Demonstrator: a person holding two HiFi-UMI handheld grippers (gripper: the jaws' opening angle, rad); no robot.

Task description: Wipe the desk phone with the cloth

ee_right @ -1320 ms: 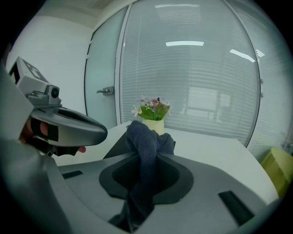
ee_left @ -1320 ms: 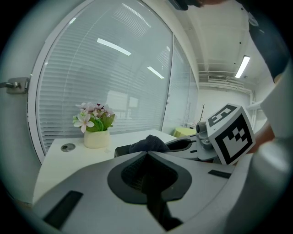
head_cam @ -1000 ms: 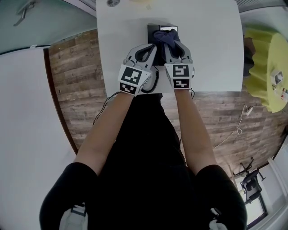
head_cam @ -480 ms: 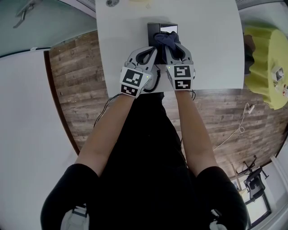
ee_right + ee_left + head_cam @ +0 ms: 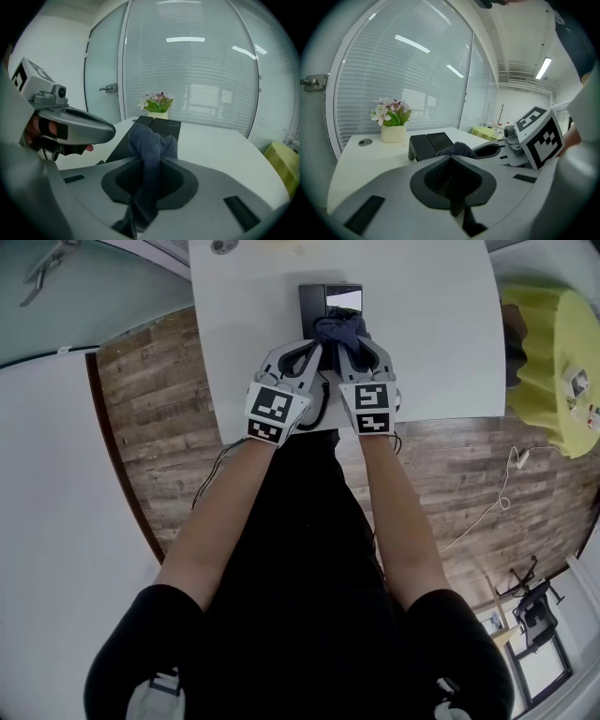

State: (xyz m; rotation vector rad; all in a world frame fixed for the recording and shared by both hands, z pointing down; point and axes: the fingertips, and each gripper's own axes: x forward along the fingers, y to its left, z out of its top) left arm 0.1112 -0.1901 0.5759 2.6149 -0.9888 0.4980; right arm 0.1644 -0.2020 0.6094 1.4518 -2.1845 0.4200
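**Head view.** At the top centre, a white rectangular desk carries a black desk phone with a tilted glossy screen. A dark blue terry cloth lies bunched on the phone's lower edge. Two grey hand-held grippers, each with a cube of square black-and-white markers, point up the frame side by side. The left gripper is just left of the cloth and the right gripper is at the cloth itself. A black coiled cord shows between the two marker cubes. Brown wood-plank flooring runs along the centre left, and a yellow-green draped round table stands at the right edge.

**Left gripper view.** The jaws are pressed together at the lower centre with nothing between them. The cloth rises just beyond their tips, with the phone behind it at centre. Whether these jaws touch the phone cannot be told. A cream pot of pink and white flowers stands on the desk at centre left, before a glass wall with blinds. A small round grey grommet is set in the desk left of the pot.

**Right gripper view.** The jaws are closed on the cloth. A fold runs down through the gap at the lower centre, and the rest stands up above the tips. The phone lies directly behind the cloth, and the flower pot beyond it at upper centre.
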